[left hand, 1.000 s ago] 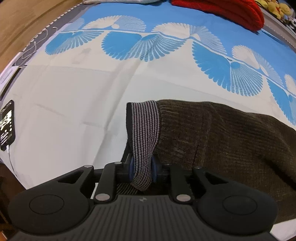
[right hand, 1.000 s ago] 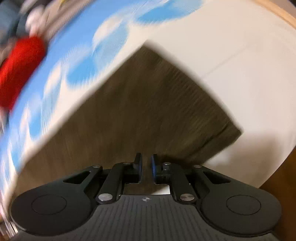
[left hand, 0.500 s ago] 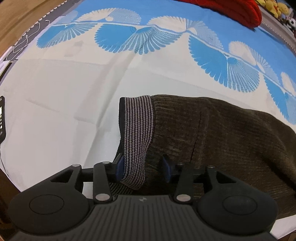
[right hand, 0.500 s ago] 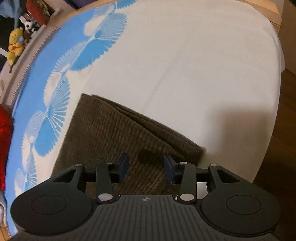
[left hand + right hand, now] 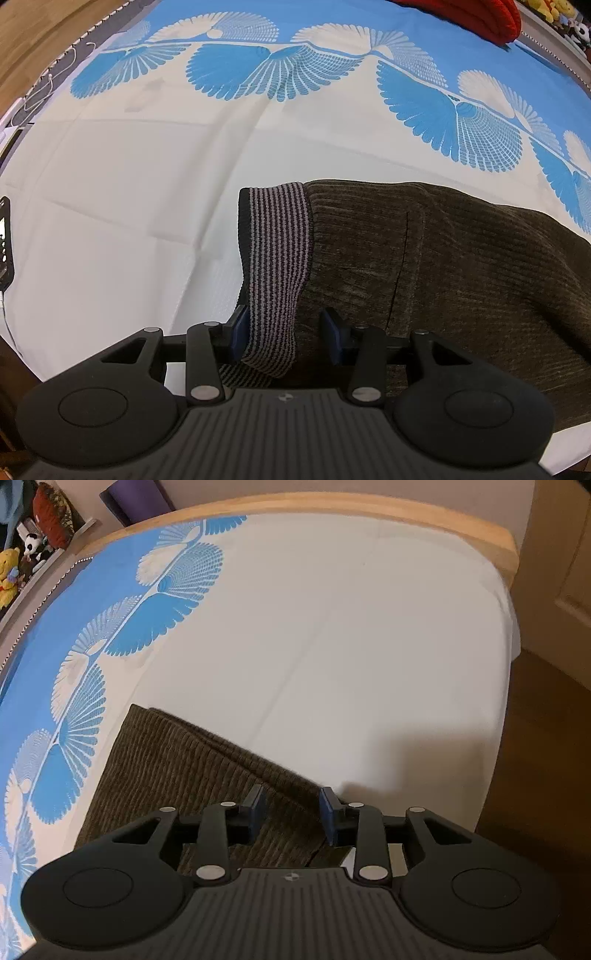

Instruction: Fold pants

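Both grippers have let go since a second ago: the left gripper [image 5: 284, 338] gapes around the striped waistband [image 5: 275, 254], the right gripper [image 5: 291, 814] gapes over the hem, so the pants [image 5: 443, 266] lie folded on the bed [image 5: 147, 221], that fold seemingly done.

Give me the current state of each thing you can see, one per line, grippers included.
left gripper: open, jaws either side of the waistband, not clamping.
right gripper: open, over the folded edge.
pants: folded, lying flat on the bed.
striped waistband: at the pants' left end, released.
bedsheet: spread, lightly creased.
phone: screen lit, cable plugged in.
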The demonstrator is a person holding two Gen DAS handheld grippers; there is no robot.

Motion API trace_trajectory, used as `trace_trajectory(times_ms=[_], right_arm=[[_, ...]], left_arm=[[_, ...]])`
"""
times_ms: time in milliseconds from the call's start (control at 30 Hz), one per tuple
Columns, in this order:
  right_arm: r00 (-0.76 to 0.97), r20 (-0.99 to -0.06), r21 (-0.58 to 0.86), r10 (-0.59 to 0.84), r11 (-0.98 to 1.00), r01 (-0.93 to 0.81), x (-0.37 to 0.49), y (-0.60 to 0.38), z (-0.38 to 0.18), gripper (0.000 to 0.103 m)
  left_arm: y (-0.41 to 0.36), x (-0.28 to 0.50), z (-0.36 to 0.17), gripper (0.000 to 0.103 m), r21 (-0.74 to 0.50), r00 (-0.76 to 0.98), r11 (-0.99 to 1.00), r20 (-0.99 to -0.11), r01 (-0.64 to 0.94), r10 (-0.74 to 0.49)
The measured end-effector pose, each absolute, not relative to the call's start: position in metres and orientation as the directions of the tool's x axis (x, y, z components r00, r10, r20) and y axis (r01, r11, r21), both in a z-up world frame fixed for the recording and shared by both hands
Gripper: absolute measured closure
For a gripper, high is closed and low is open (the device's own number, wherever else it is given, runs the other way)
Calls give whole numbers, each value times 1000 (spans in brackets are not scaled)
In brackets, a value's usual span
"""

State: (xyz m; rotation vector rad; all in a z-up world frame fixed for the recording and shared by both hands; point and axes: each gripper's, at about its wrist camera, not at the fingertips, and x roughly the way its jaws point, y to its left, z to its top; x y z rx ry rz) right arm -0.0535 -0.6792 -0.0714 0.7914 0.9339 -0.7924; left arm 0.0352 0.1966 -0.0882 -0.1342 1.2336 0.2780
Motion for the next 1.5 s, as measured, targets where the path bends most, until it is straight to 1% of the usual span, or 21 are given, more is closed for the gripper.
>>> trace_trajectory(times_ms=[67,233,300,333,433,467,533,567,600,633,667,700,767,867,900,1033,1133,1200,1267,1367,1500], right_arm=[[354,-908,210,-224,487,848,-51,-680,-75,63],[318,-903,143,-290,496,857,-53,-682,-71,62],[316,-898,113,-308,531,840,-52,-680,-70,57],[314,-902,103,-295,561,821,-48,-677,-73,53],[296,-931,96,-212,642,761,-38,-667,-87,52],[290,-935,85,-203,666,741,-35,-663,-89,53],[274,-933,21,-233,724,689,-28,-652,-89,54],[267,-932,-8,-247,748,664,-24,-648,-90,60],[257,-929,-43,-265,769,638,-21,-642,-90,63],[251,-925,-73,-284,783,617,-20,-639,-90,74],[252,-920,-98,-301,797,596,-19,-636,-89,85],[263,-912,-111,-314,807,580,-19,-634,-87,90],[288,-907,-87,-309,804,588,-19,-634,-81,91],[334,-895,-16,-296,770,638,-27,-644,-71,93],[370,-883,36,-290,743,668,-31,-650,-65,93],[517,-797,205,-312,666,717,-49,-661,-29,95],[535,-762,215,-365,636,741,-60,-664,-16,95],[505,-779,202,-370,615,762,-62,-670,-21,95],[455,-819,182,-350,594,784,-62,-676,-33,95],[381,-870,124,-312,609,783,-56,-675,-53,95],[262,-920,22,-292,629,777,-52,-669,-75,95]], left_arm=[[197,35,-87,56,47,306,956,-942,-290,139],[196,35,-85,56,46,312,955,-940,-292,141],[195,35,-85,56,48,311,957,-940,-288,141],[195,36,-86,56,46,312,957,-940,-287,139],[193,37,-86,56,54,310,958,-940,-281,144],[192,37,-86,56,55,312,959,-939,-278,144],[190,38,-87,56,64,311,961,-938,-270,150],[189,38,-87,56,69,309,961,-939,-267,154],[189,38,-88,60,76,308,961,-938,-264,159],[188,38,-88,66,87,309,962,-936,-259,168],[187,37,-88,80,105,311,963,-933,-250,183],[187,37,-88,81,113,315,964,-930,-242,188],[189,35,-83,88,97,338,966,-924,-241,177],[189,32,-68,91,80,402,967,-899,-241,174],[190,29,-58,92,63,438,967,-883,-249,170],[200,8,-20,92,-58,558,957,-822,-284,116],[218,-1,-19,92,-81,534,938,-837,-337,120],[227,6,-31,92,-42,475,934,-868,-356,142],[222,15,-48,91,35,400,948,-901,-317,167],[204,22,-70,83,158,301,961,-927,-229,224],[206,22,-61,68,185,318,941,-907,-283,274]])
